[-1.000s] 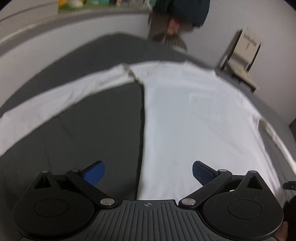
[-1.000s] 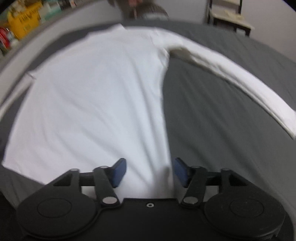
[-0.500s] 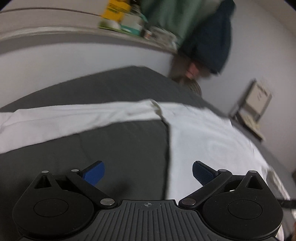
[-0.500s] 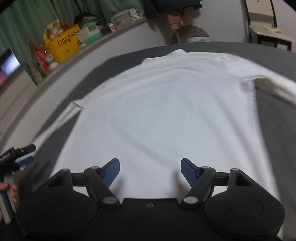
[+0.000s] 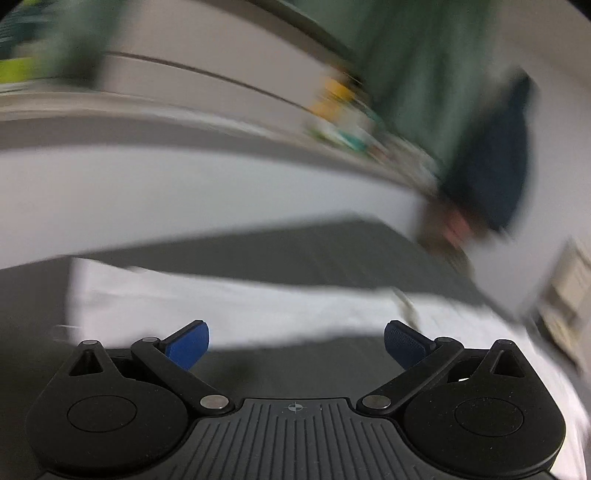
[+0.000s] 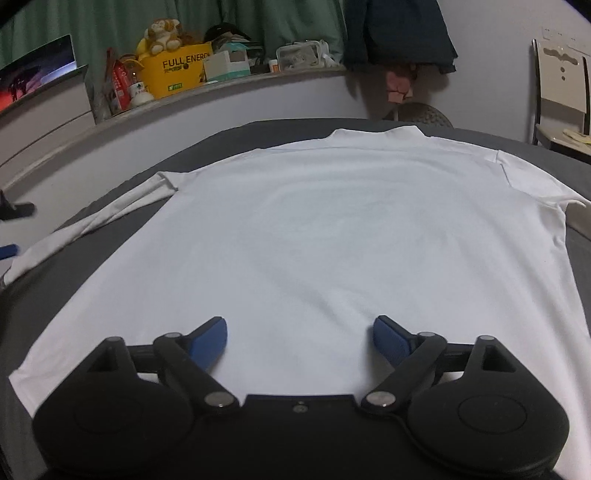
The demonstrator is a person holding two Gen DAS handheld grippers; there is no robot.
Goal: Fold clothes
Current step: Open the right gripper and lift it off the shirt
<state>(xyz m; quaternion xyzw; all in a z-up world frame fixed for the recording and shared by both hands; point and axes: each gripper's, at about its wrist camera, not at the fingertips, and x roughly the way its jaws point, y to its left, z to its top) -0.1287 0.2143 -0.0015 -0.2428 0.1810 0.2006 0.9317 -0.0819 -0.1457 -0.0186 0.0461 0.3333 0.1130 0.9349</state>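
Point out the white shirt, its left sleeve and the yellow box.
white shirt [image 6: 332,236], right wrist view, middle of the back panel
left sleeve [image 6: 99,221], right wrist view, mid-length
yellow box [image 6: 177,70], right wrist view, printed front

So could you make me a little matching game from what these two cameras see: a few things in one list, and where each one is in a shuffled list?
Things:
1. white shirt
2. yellow box
3. plush toy
4. chair

Places:
A. on top of the box
B. far right, by the wall
C. spread flat on the grey bed
D. on the ledge behind the bed

Pairs: 1-C, 2-D, 3-A, 4-B
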